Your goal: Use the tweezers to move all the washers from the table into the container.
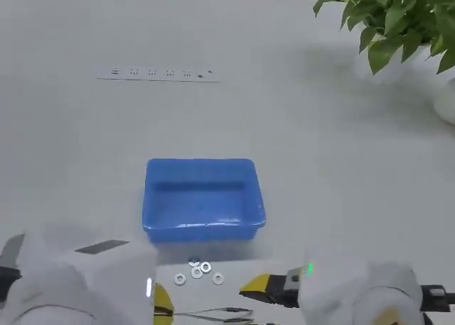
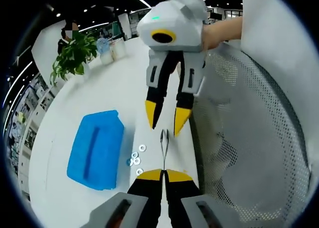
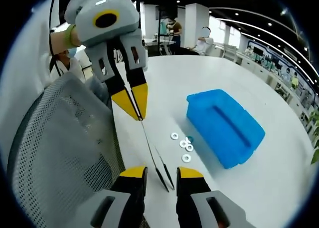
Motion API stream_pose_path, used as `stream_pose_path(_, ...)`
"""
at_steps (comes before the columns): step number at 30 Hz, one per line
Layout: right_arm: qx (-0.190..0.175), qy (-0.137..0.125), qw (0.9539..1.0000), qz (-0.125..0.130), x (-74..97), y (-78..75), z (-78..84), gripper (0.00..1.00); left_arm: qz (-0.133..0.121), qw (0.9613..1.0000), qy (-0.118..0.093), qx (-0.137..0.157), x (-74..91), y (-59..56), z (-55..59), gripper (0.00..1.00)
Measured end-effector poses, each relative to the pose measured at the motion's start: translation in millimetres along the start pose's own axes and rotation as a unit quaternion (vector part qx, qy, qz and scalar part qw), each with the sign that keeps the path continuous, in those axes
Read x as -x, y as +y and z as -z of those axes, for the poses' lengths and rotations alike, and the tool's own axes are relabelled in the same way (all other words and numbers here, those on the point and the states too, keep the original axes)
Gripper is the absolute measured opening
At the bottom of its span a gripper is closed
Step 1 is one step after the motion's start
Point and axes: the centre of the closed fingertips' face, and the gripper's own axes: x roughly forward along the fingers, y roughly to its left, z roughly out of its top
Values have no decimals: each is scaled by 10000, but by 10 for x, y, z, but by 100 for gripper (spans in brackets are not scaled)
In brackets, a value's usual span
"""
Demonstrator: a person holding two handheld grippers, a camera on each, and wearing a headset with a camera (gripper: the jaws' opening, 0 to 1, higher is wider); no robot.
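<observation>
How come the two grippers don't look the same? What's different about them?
The left gripper is shut on one end of the tweezers; the right gripper is open, holding nothing. The left gripper's jaws meet; the right gripper's stand apart, either side of the tweezers' other end. Both have yellow tips and white bodies, and point at each other.

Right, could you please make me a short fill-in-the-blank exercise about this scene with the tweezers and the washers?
1. The container is ___ in colour.
2. The tweezers are clamped at one end by the ___ gripper, while the right gripper has its jaws open.
3. The washers lie on the ___, just in front of the container, with none inside it.
Missing words: blue; left; table.
</observation>
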Motion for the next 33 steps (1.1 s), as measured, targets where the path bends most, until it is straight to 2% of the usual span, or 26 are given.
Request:
stream_pose_path(5, 429, 240, 9985, -222, -134, 28, 73, 17, 15, 9993, -383, 10, 26, -4, -265, 0)
stream_pose_path(6, 481, 382, 9978, -248, -148, 30, 124, 15, 17, 9988, -492, 14, 24, -4, -330, 0)
stream_pose_path(8, 436, 259, 9985, -219, -162, -19, 91, 12, 76, 9982, -597, 48, 11, -21, -394, 0)
stream_pose_path(10, 175, 24, 9994, -304, -167, -23, 22, 10, 16, 9974, -720, 70, -2, -9, -423, 0)
stream_pose_path(13, 143, -42, 9991, -386, -178, -36, 0, 9, -85, 9975, -702, 69, 19, 27, -392, 0)
stream_pose_path(17, 333, -311, 9975, -545, -242, 25, -215, 7, -239, 9959, -856, 161, 162, 99, -427, 0)
stream_pose_path(20, 493, -427, 9965, -525, -341, 18, -370, 5, -408, 9963, -734, 153, 259, 190, -354, 0)
stream_pose_path(23, 533, -518, 9961, -482, -459, -21, -506, 5, -546, 9970, -537, 130, 340, 273, -239, 0)
stream_pose_path(26, 471, -631, 9961, -395, -528, -73, -596, 6, -652, 9969, -432, 121, 392, 329, -165, 0)
stream_pose_path(33, 383, -731, 9962, -286, -632, -136, -643, 7, -733, 9968, -296, 118, 424, 408, -91, 0)
